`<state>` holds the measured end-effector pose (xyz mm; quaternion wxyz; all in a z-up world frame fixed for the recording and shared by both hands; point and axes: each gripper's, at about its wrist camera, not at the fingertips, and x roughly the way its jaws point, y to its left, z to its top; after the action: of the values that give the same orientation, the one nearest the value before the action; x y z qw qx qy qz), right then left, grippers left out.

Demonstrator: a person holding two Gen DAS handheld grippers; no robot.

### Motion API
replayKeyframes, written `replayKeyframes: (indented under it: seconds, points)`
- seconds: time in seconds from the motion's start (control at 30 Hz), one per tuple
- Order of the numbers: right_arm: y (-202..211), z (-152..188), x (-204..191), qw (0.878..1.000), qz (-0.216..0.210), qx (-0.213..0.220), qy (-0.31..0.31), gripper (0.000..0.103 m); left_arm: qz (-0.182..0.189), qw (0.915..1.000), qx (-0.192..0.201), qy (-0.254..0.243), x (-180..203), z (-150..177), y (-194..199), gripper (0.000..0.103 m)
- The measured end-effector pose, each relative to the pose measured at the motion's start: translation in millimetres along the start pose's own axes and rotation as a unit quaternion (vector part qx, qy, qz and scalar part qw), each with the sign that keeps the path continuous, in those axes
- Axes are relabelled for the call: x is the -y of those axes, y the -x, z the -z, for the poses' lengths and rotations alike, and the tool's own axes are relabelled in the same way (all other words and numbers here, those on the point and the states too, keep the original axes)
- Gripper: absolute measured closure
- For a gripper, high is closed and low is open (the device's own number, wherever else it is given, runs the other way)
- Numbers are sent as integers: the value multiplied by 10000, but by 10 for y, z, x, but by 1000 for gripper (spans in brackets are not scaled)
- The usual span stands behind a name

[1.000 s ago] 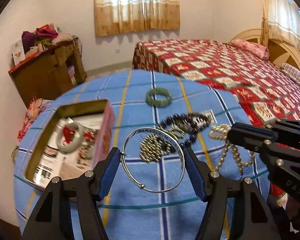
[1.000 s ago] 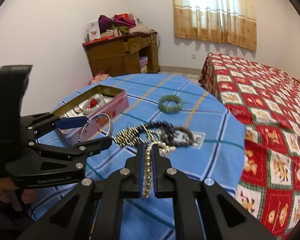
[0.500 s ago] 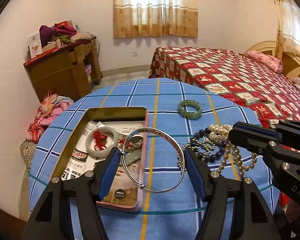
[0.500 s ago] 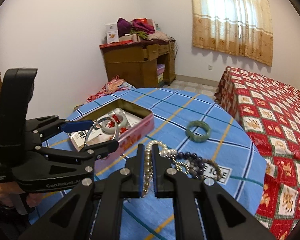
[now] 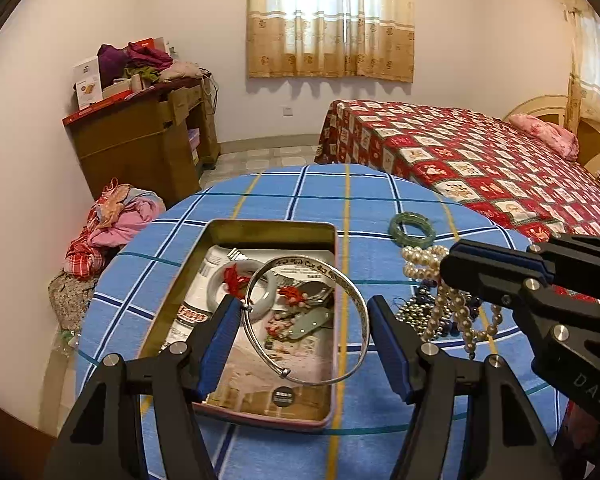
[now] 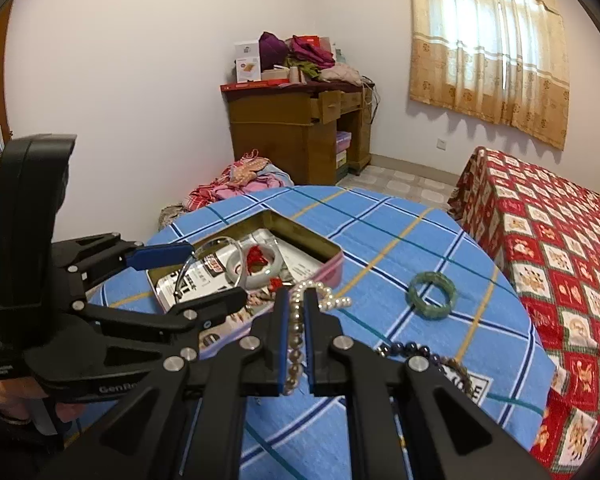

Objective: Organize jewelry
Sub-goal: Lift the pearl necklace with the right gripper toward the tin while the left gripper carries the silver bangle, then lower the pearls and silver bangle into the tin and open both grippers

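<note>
The white pearl necklace (image 6: 296, 332) ran down between the right gripper's (image 6: 296, 312) pressed blue pads, its lower end lost behind the black frame. Beside that gripper, the dark bead strand (image 6: 404, 349) was partly covered by its right arm. The printed paper lining the open pink tin (image 5: 332, 400) was too small to read

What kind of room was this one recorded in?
Most likely a home bedroom. A bed with a red patterned cover stands beside the round table in its blue checked cloth, a wooden desk piled with clothes and boxes stands against the wall, and a curtained window is behind.
</note>
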<state>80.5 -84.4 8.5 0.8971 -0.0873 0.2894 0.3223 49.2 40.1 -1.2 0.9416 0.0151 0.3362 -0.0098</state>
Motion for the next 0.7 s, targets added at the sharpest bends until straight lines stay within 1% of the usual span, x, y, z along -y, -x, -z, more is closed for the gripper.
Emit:
replayKeyframes:
  seconds: [0.3, 0.47, 0.7]
  points:
    - [-115, -217, -111, 9998, -72, 63, 184, 94, -161, 9999, 34, 28, -165, -68, -36, 37]
    - [-202, -324, -201, 9995, -125, 79, 265, 94, -277, 9995, 39, 123, -315, -115, -82, 37]
    - [-374, -409, -249, 9994, -256, 30, 223, 94, -459, 9987, -2, 231, -538, -165, -179, 37]
